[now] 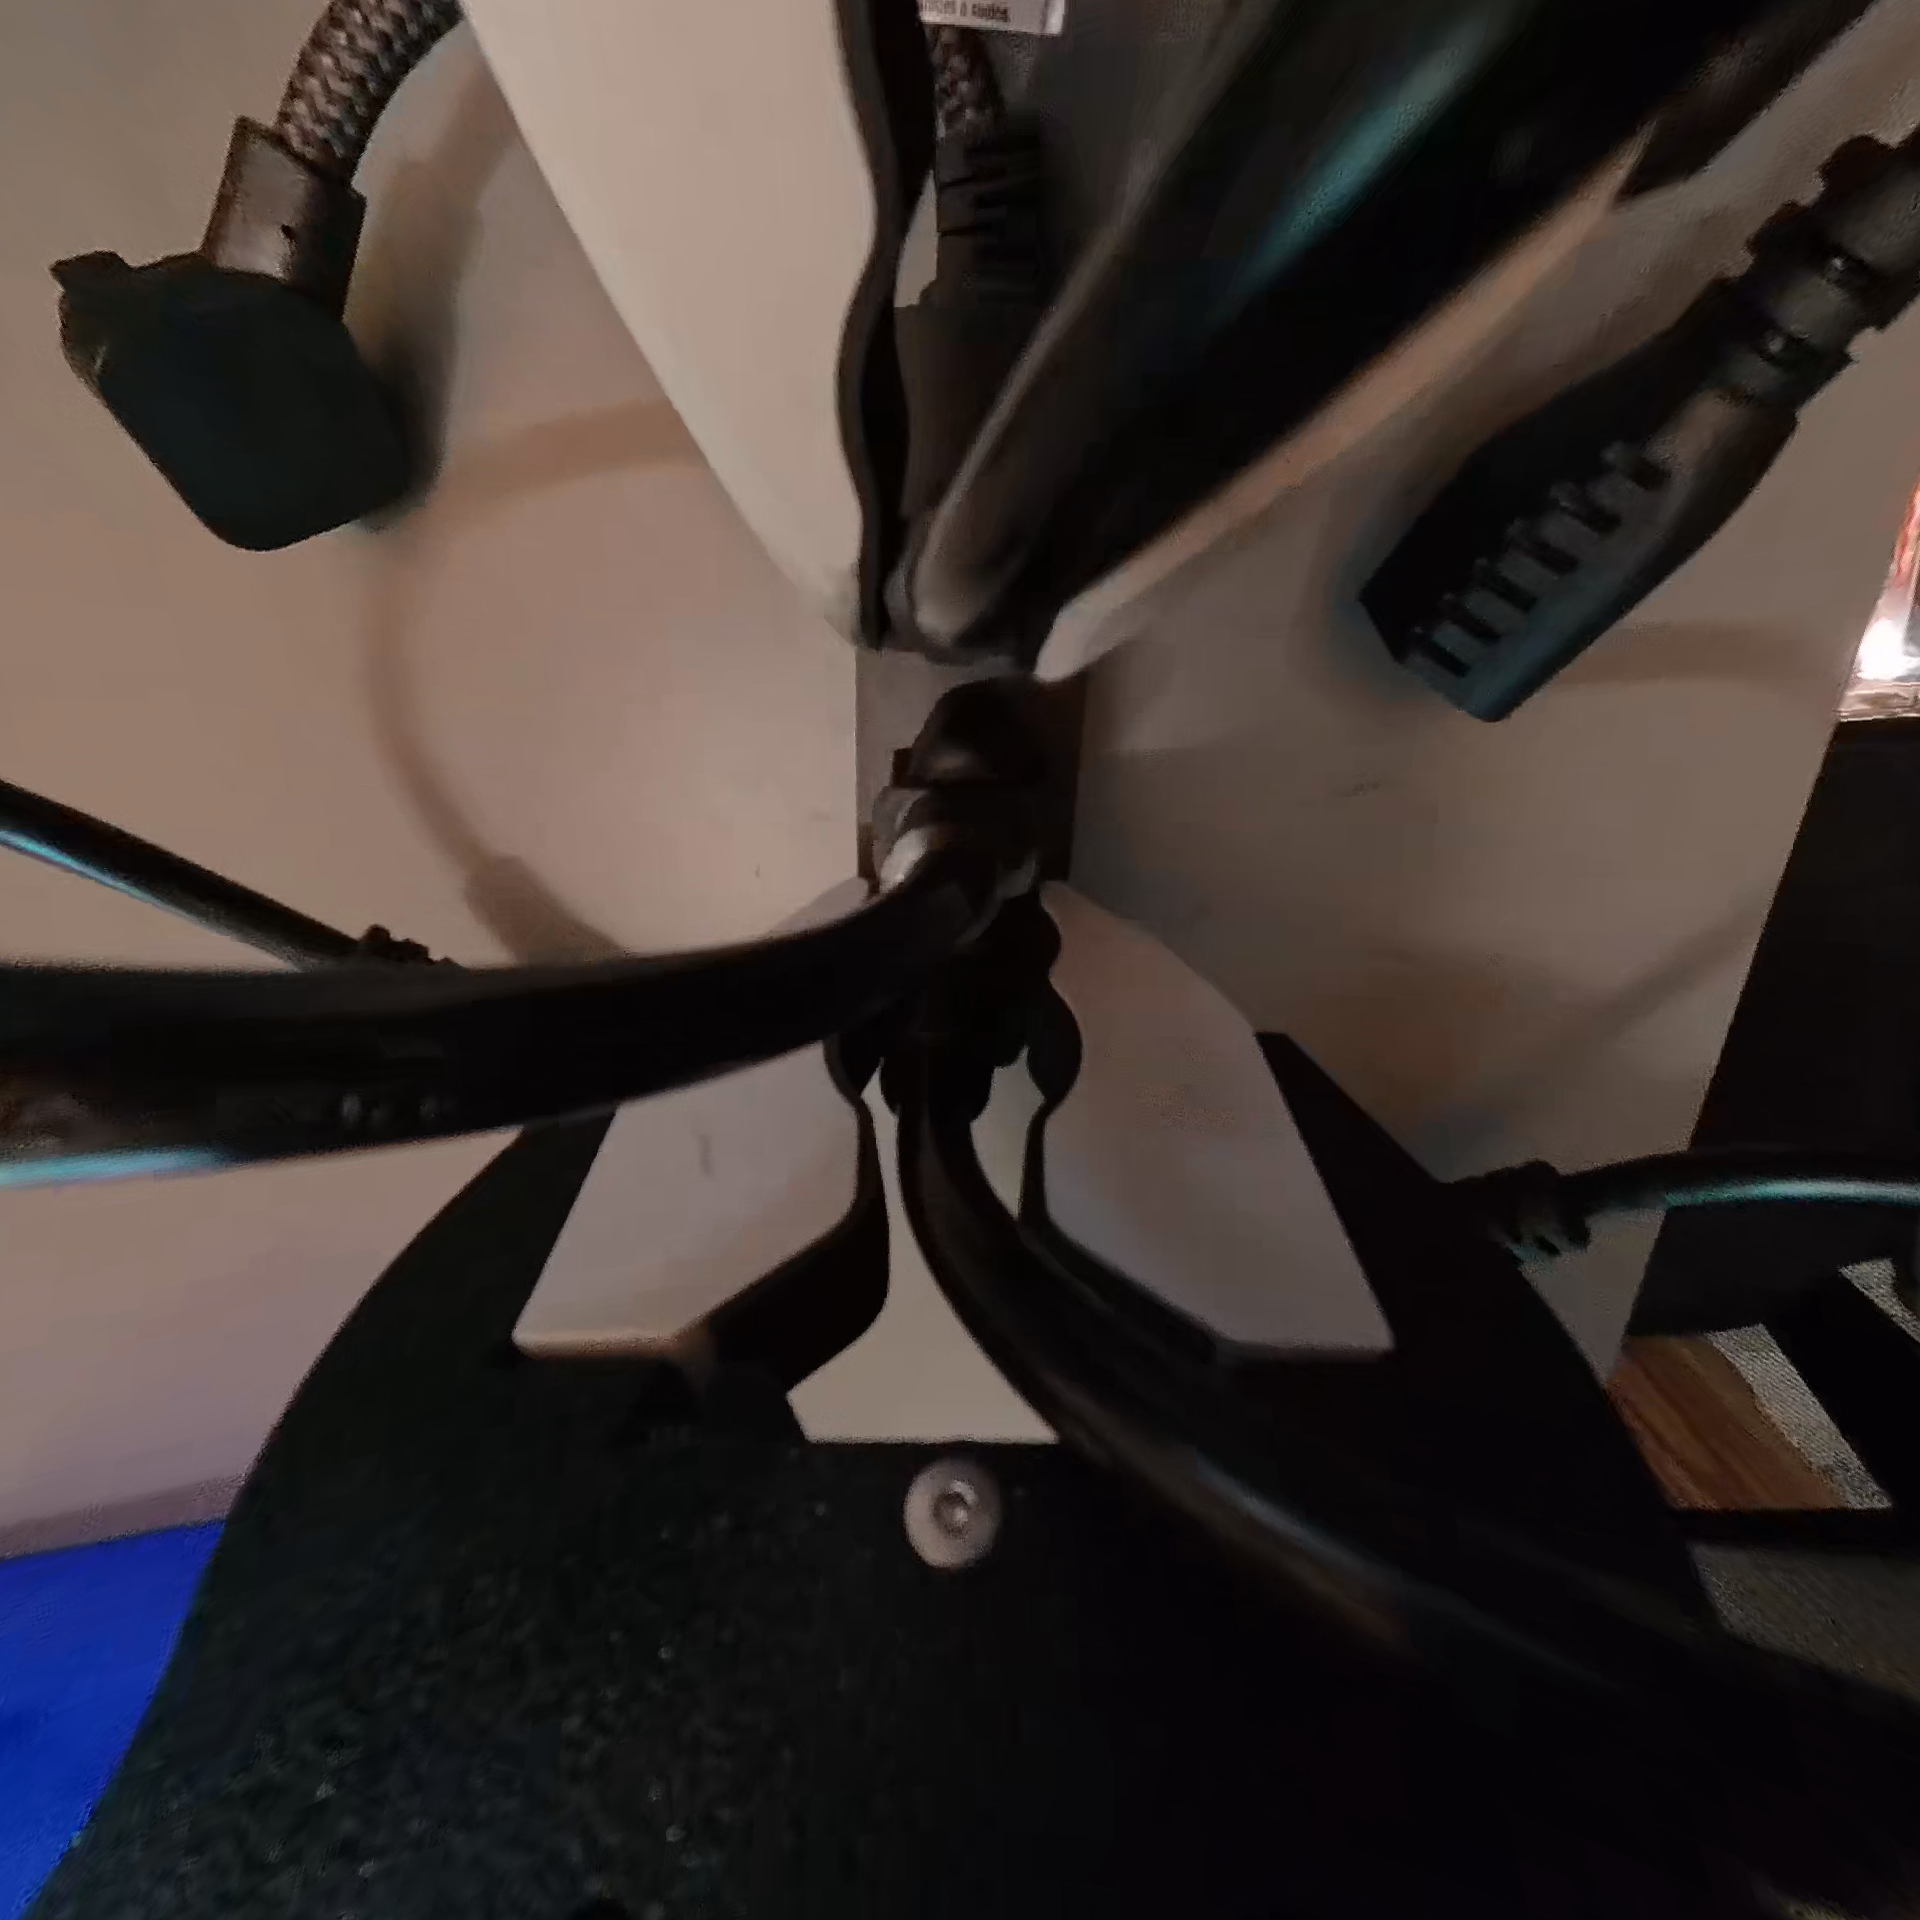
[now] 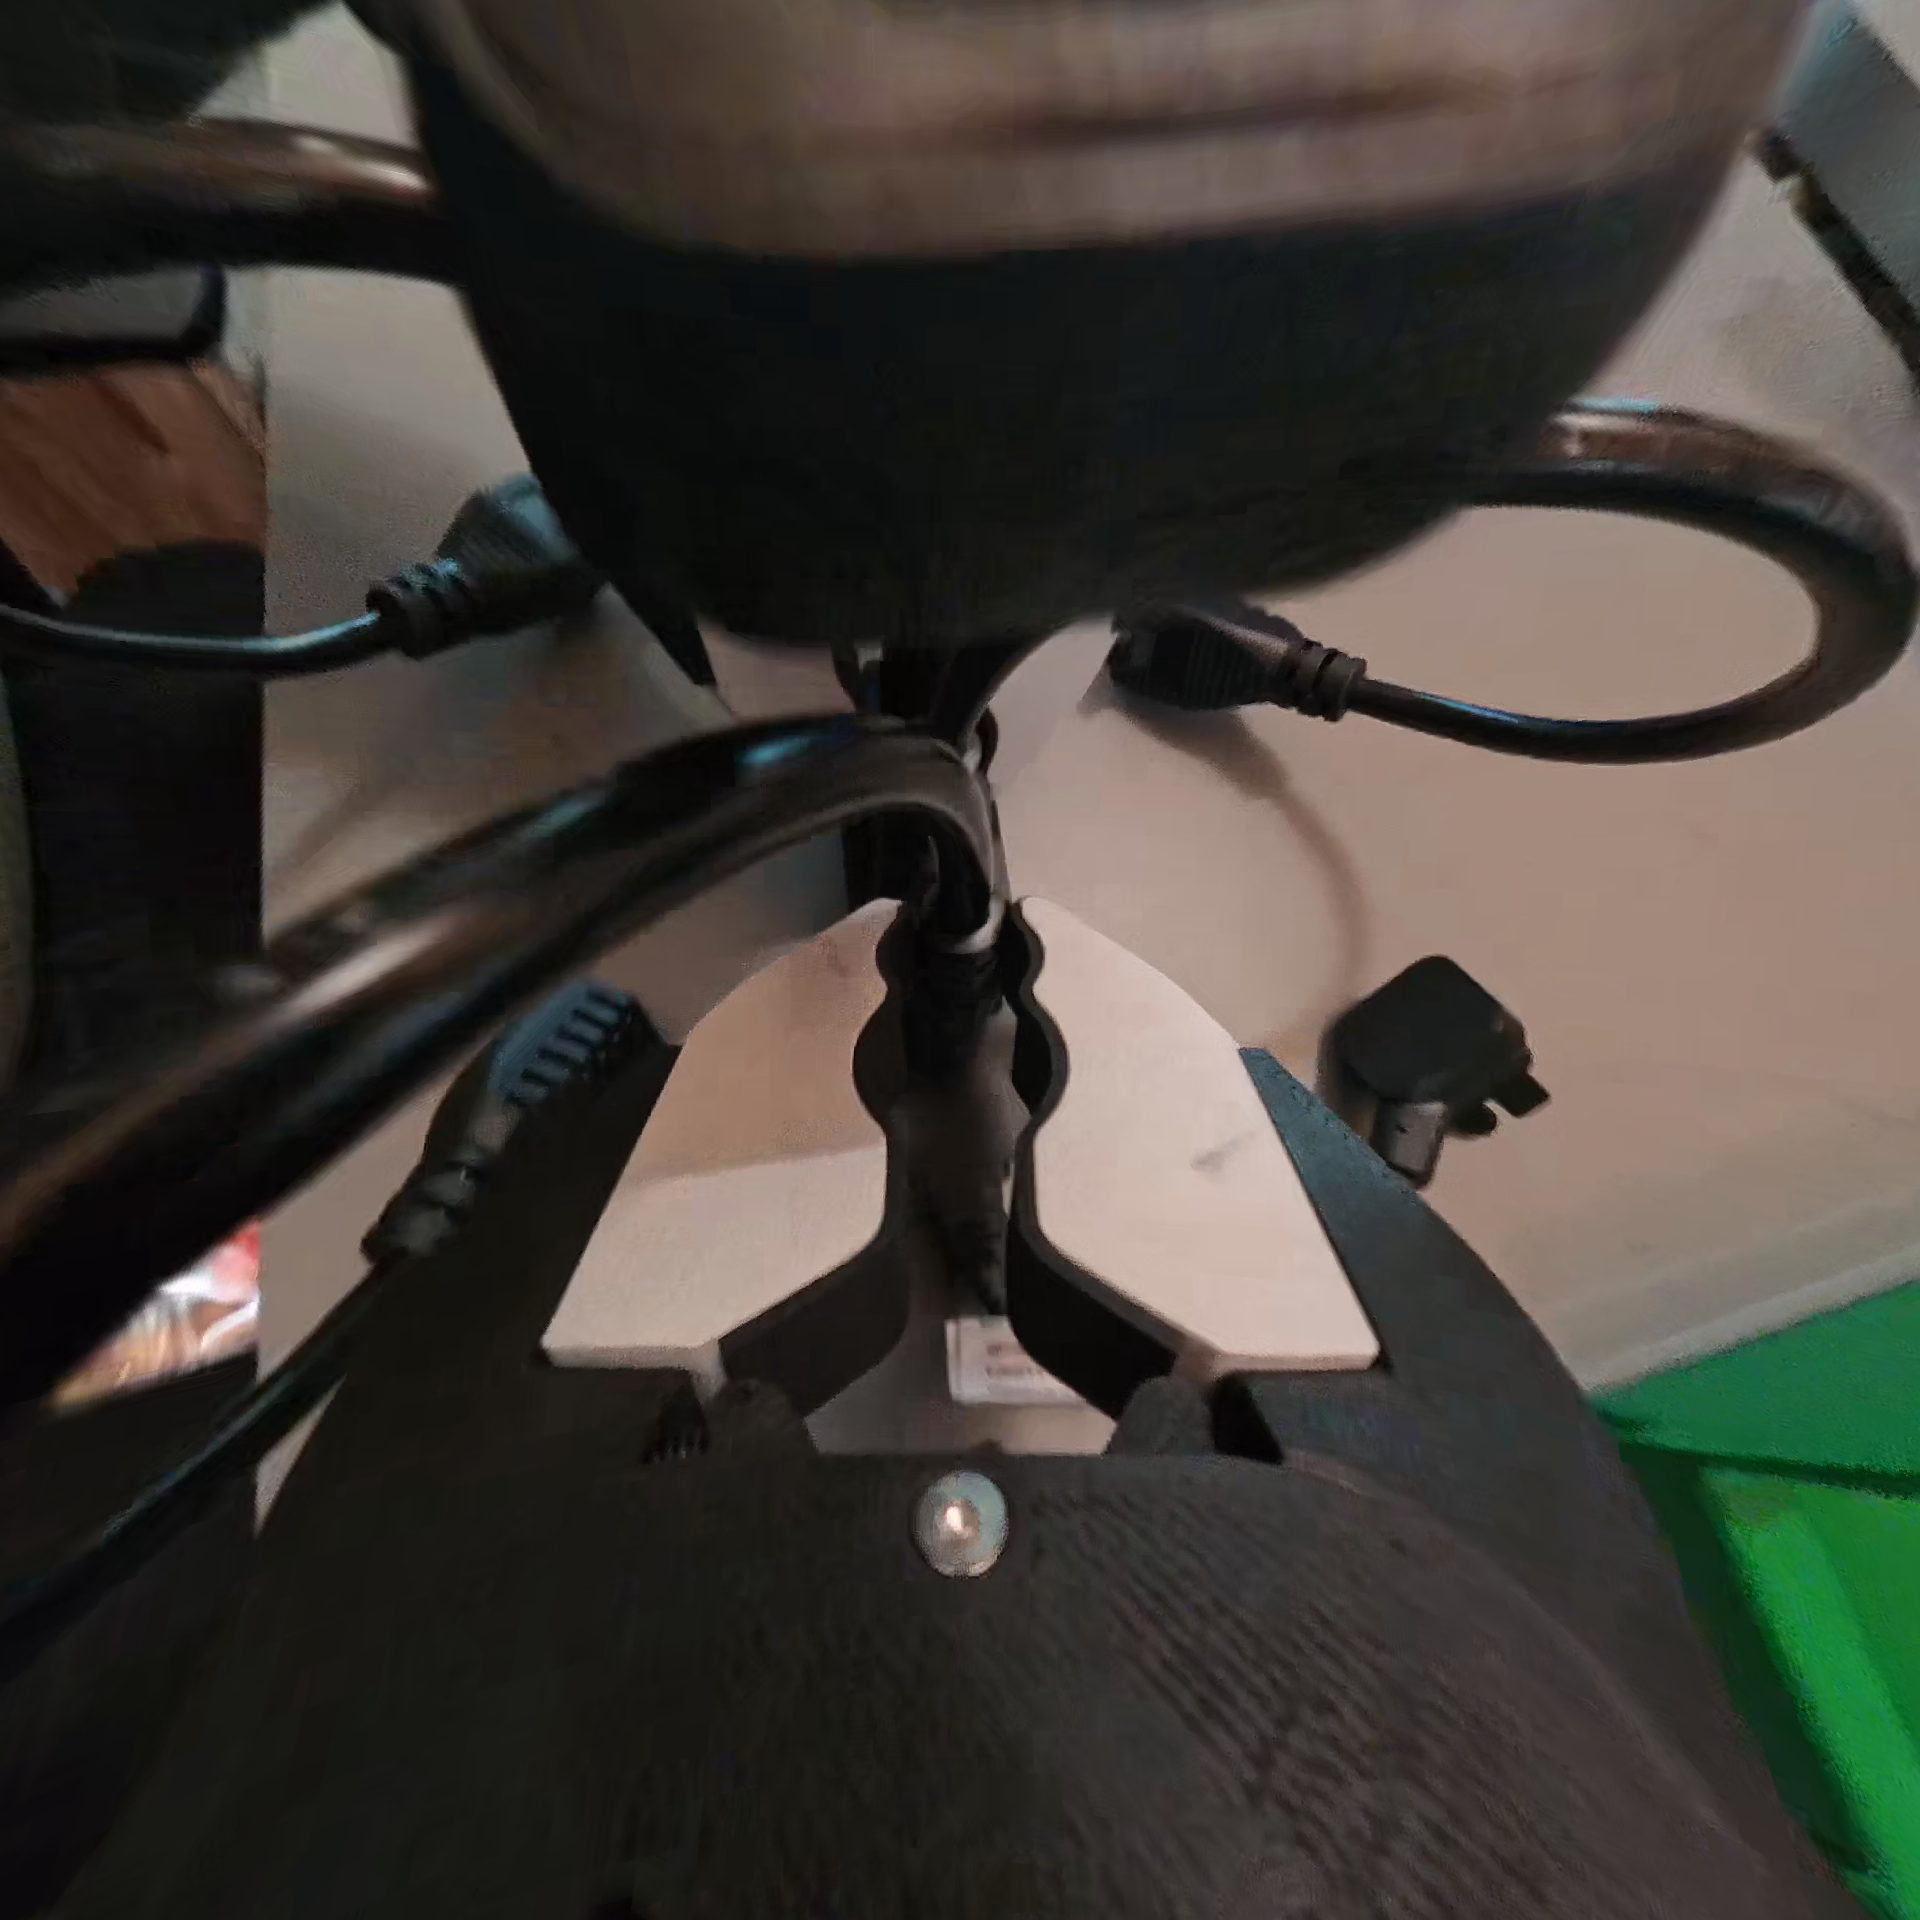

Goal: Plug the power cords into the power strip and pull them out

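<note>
My left gripper [image 1: 951, 997] is shut on the black plug [image 1: 961, 821] of a thick smooth cord [image 1: 499, 1029] that bends away to the left. The plug meets a dark grey block [image 1: 1055, 769]; I cannot tell whether this is the power strip. My right gripper [image 2: 951, 997] faces the left one and is shut on a black cord end [image 2: 951, 1049] that carries a white tag [image 2: 982, 1366]. It shows blurred at the top of the left wrist view [image 1: 956, 582], around a braided cord [image 1: 966, 208]. The left gripper's body [image 2: 1039, 416] fills the top of the right wrist view.
Loose on the beige table [image 1: 623, 675] lie a flat black plug on a braided cord [image 1: 239, 416] and a ribbed black plug [image 1: 1507, 551]. Other plugs lie left [image 2: 468, 592] and right [image 2: 1205, 655]. The table edge [image 1: 1766, 935] is at the right. A blue patch [image 1: 83, 1662] and a green one [image 2: 1766, 1507] show. My hands' fingertips stand some 6 cm from each other.
</note>
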Demonstrator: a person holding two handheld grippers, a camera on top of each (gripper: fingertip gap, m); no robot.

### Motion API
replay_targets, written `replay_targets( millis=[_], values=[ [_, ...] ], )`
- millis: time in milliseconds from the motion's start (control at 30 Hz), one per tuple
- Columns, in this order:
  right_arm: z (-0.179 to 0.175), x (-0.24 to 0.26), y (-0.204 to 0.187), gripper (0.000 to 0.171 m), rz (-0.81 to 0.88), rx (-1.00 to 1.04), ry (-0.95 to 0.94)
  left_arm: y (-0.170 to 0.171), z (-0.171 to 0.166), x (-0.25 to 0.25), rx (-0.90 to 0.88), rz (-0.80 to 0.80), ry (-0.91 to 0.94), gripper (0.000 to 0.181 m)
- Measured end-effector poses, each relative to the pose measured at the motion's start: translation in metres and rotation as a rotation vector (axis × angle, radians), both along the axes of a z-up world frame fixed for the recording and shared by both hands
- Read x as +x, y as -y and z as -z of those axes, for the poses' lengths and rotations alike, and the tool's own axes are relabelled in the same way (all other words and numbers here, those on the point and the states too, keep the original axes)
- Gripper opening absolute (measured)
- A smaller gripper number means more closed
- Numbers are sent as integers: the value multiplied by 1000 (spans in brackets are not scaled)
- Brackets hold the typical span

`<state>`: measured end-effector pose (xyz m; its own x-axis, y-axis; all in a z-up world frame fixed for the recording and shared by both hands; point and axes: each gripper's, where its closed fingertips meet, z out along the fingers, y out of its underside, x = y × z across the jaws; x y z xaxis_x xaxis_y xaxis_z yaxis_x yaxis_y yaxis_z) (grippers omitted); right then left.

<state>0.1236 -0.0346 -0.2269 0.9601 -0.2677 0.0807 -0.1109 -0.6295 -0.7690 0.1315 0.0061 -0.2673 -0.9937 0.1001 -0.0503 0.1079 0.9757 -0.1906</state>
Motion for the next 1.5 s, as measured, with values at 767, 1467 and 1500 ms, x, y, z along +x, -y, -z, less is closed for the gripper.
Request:
replay_targets(
  millis=[767, 1467, 1500],
  values=[
    [-5, 2, 4, 15, -27, -58, -7, 1, 0, 0, -17, -90, -20, 24],
    [-8, 5, -2, 16, -91, 247, 78, 1, 1, 1, -26, -122, -28, 21],
    [-8, 5, -3, 17, -98, 259, 101, 1, 1, 1, -31, -119, -26, 21]
  ],
)
